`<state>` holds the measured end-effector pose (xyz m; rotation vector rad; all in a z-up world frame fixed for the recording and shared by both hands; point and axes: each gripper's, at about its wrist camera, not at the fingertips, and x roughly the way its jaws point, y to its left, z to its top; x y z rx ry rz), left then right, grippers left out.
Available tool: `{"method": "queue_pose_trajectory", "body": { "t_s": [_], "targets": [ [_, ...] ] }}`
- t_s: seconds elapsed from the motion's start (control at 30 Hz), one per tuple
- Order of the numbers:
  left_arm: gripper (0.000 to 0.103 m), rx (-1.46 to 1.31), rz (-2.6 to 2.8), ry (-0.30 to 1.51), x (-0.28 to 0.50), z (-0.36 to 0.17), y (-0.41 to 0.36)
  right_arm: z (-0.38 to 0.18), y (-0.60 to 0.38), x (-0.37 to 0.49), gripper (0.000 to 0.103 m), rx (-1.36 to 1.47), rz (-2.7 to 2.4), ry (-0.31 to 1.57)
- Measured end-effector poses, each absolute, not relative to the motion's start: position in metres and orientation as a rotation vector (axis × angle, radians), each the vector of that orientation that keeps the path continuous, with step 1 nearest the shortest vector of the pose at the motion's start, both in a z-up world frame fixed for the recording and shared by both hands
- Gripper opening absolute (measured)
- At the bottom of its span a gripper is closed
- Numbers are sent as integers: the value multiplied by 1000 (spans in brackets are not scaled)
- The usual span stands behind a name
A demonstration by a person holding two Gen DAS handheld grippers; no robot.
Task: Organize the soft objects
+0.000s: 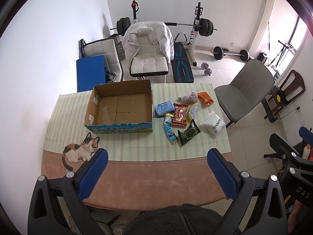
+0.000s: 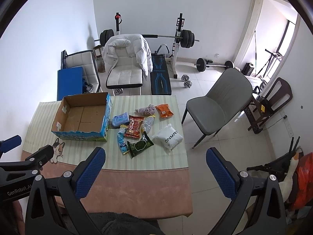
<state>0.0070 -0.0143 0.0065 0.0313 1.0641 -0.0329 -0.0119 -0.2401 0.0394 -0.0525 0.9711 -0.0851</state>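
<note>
Your left gripper (image 1: 156, 168) and right gripper (image 2: 155, 167) both hang spread apart, empty. Beside the open cardboard box (image 1: 121, 105) lie crinkly snack packets (image 1: 180, 114) and a white bag (image 1: 213, 125) printed "ONMRX", all on the striped surface (image 1: 125, 143).

The open brown cardboard box (image 1: 119, 105) looks matt and rough. Right of it lie shiny plastic snack packets (image 1: 179, 115) and a soft crumpled grey cloth (image 1: 188, 97).
</note>
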Motion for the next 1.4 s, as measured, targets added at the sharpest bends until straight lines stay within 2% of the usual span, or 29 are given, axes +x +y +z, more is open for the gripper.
{"method": "queue_pose_trajectory", "body": {
  "t_s": [1.4],
  "targets": [
    [103, 8, -17, 1032, 3, 12, -14, 37, -242, -15, 103, -44, -103, 946]
  ]
}}
